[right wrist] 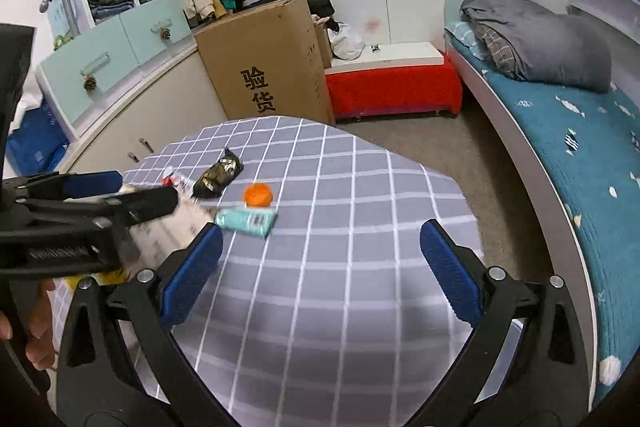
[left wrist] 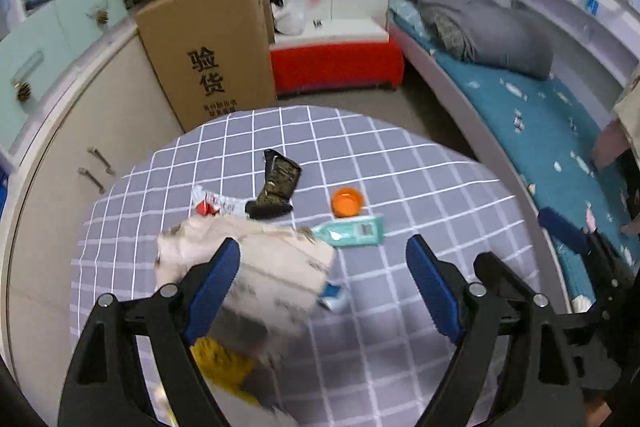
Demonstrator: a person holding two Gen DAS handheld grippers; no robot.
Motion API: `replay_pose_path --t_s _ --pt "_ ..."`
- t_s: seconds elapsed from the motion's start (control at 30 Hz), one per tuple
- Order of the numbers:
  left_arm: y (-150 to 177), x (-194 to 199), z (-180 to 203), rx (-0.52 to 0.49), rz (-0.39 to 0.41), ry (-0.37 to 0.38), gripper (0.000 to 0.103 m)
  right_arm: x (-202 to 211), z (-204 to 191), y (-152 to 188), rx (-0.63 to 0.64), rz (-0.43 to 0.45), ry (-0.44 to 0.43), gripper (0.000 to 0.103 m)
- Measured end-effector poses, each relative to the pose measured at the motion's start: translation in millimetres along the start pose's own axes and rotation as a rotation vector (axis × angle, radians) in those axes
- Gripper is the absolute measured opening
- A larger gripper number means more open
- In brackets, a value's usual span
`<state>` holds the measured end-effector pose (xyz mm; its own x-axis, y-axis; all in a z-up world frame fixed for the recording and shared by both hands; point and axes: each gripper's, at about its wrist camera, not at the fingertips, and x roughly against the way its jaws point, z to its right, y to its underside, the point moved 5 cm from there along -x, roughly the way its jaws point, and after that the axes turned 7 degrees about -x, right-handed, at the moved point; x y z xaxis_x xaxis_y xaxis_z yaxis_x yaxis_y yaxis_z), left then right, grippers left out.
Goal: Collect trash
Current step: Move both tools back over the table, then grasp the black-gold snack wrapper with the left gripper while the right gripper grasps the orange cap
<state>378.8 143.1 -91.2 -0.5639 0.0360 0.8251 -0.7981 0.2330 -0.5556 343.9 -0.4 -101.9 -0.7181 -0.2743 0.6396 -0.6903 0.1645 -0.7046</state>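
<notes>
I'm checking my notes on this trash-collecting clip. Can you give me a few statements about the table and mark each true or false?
1. The orange cap lies on the checked tablecloth. True.
2. The teal tube lies on the bed. False: it lies on the tablecloth, near the cap.
3. The right hand-held gripper grips the dark wrapper. False: its jaws are open and empty.
4. A large cardboard box stands beyond the table. True.

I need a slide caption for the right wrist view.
Open right gripper above checked table; orange cap and teal packet ahead.
</notes>
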Motion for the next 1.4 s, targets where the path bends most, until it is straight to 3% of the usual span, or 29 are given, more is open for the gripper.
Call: replay_pose_path --t_s 0.03,0.1,0.2,0.37,0.43,0.47,0.5,0.53,0.63,0.83,0.9,0.97,1.0,1.03,1.1,1.13,1.33,1.4 --pt "-3 -9 -4 0.001 -0.012 -0.003 0.082 -7 -3 -1 0.003 -0.011 -0.001 0.097" --pt "-8 -28 -13 0.010 -0.050 0.004 0.065 -21 -6 -4 0.010 -0.031 0.018 0.097" --pt "-13 -57 -24 0.038 -0.117 0.039 0.051 -48 -11 -11 0.013 -0.070 0.010 0.097" --pt "-15 -88 -38 0.047 -0.172 0.029 0.037 -74 -13 -12 0.029 -0.122 -0.004 0.097" --pt "-15 -98 -46 0.067 -0.189 0.045 0.025 -83 -16 -10 0.035 -0.145 -0.011 0.097" --pt "-14 -100 -48 0.077 -0.195 0.047 0.010 -87 -19 -9 0.042 -0.152 -0.013 0.096" --pt "-14 -101 -51 0.083 -0.198 0.037 0.001 -90 -22 -9 0.050 -0.159 -0.018 0.096" --pt "-14 -101 -53 0.092 -0.192 0.039 0.000 -94 -26 -10 0.059 -0.164 -0.018 0.096" --pt "-16 -96 -59 0.109 -0.162 0.029 0.000 -103 -37 -10 0.091 -0.176 -0.013 0.096" --pt "-16 -89 -59 0.107 -0.144 0.012 0.000 -121 -54 -7 0.134 -0.213 0.006 0.083" --pt "-16 -89 -57 0.099 -0.151 0.020 0.002 -125 -55 -4 0.145 -0.231 0.009 0.071" --pt "-17 -92 -56 0.101 -0.170 0.027 0.004 -129 -55 -1 0.151 -0.253 0.006 0.038" --pt "-17 -95 -56 0.099 -0.180 0.032 0.010 -130 -54 -1 0.151 -0.244 0.015 0.030" --pt "-17 -98 -54 0.092 -0.196 0.027 0.016 -129 -50 -3 0.147 -0.237 0.025 0.030" --pt "-20 -102 -54 0.086 -0.201 0.003 0.044 -128 -45 -6 0.121 -0.230 0.009 0.030" --pt "-23 -102 -54 0.090 -0.192 -0.011 0.047 -126 -39 -8 0.112 -0.218 0.015 0.030" --pt "-31 -121 -49 0.054 -0.229 -0.034 0.049 -122 -19 -14 0.045 -0.203 -0.023 0.030" --pt "-32 -129 -44 0.033 -0.244 -0.050 0.043 -122 -17 -16 0.033 -0.201 -0.032 0.030"
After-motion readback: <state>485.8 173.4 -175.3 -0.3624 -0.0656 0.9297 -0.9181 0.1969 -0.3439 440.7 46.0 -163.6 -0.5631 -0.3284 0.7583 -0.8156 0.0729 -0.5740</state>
